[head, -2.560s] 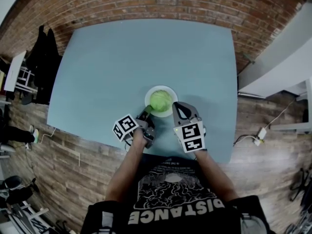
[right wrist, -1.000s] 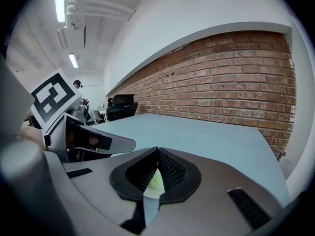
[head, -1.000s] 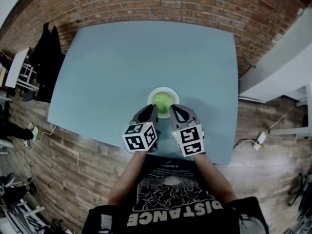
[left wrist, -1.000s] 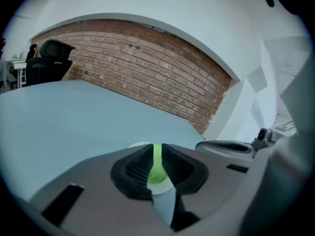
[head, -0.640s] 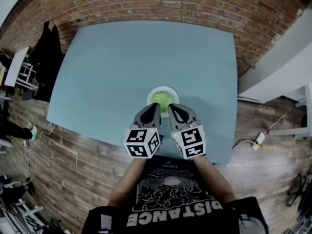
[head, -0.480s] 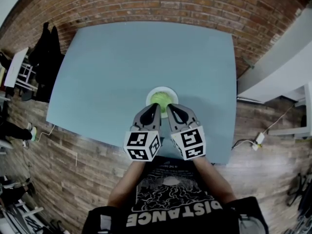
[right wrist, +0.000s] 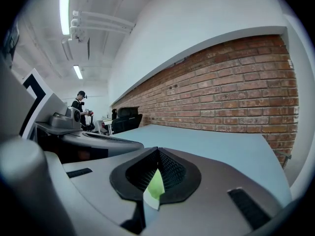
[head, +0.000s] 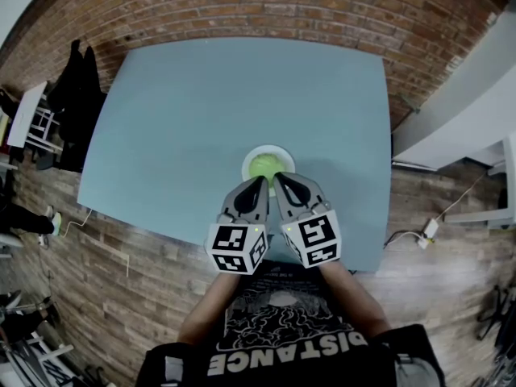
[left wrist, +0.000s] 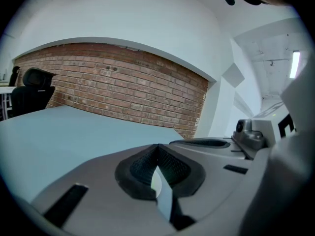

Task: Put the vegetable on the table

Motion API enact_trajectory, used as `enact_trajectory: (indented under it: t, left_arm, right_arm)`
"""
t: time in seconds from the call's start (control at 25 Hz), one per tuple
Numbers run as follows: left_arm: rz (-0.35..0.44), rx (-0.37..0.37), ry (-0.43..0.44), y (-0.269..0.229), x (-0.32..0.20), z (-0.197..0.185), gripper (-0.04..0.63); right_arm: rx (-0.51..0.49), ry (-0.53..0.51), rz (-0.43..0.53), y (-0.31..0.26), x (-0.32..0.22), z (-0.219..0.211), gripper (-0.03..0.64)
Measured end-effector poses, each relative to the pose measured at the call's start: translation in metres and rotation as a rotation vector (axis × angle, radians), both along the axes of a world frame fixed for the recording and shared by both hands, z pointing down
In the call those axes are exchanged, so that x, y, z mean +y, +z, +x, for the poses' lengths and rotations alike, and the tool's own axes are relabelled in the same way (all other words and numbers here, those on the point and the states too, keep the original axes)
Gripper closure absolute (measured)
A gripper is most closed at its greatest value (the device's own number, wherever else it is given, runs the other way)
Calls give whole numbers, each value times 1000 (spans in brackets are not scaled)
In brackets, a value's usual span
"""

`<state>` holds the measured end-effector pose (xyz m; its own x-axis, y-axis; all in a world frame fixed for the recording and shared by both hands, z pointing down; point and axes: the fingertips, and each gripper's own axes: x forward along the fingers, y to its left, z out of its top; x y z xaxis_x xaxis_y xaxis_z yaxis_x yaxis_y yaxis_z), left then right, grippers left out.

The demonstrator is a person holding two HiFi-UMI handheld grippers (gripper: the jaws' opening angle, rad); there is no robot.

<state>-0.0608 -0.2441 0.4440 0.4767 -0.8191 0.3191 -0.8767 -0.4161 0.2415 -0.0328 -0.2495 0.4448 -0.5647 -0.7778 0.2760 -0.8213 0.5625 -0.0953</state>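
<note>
Vegetable [head: 268, 166]: green, sitting in the bowl [head: 247, 160], not out on the worktop [head: 185, 111] yet
Bowl: white, on the blue worktop, right of centre and toward the near edge
Left gripper [head: 260, 182]: jaws pressed together at the tips, nothing pinched; tip at the bowl's near-left rim, and whether it touches can't be told; its own view shows only a sliver of white and blue through the slit behind the tips
Right gripper [head: 280, 179]: jaws pressed together too, nothing between them; tip at the bowl's near rim, and a sliver of green and white shows through its slit
The pair: side by side, tips almost meeting, both pointing away from the person at the bowl
Backdrop: brick wall [head: 266, 6] past the far edge, black chair [left wrist: 30, 85] off to the far left
</note>
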Motion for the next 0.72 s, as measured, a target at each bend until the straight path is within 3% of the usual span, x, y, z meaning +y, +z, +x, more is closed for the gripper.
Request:
enact_trajectory:
  t: [0.72]
  left_arm:
    - [-11,21,-33,-7,12,2,595]
  right_arm:
    - [-1,-29,3,-8,11,3,609]
